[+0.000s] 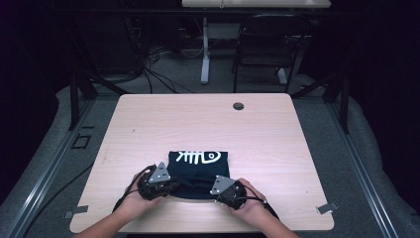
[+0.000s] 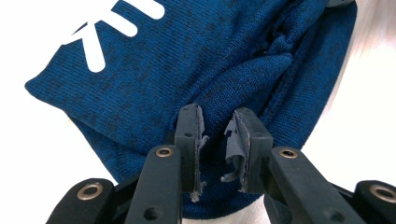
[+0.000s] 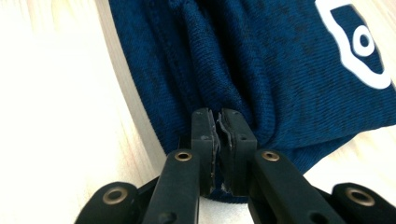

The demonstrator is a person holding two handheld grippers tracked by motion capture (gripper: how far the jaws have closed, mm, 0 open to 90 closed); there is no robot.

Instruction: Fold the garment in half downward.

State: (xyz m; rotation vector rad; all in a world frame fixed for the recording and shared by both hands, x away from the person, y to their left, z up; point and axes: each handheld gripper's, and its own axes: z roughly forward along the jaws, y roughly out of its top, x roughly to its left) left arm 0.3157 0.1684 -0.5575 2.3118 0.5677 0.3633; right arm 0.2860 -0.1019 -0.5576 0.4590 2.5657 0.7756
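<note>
One folded blue garment (image 1: 198,166), one table (image 1: 267,134), two claws

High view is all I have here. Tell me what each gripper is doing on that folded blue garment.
Observer: In the left gripper view, the left gripper is open, with a clear gap between its fingers over the blue knit garment.
Operator: Report the right one.
Observer: In the right gripper view, the right gripper has its fingers nearly together at a bunched fold of the fabric; cloth between them can't be confirmed.
Operator: Describe the pads.
Observer: The left gripper's grey pad lining is torn and peeling off.
</note>
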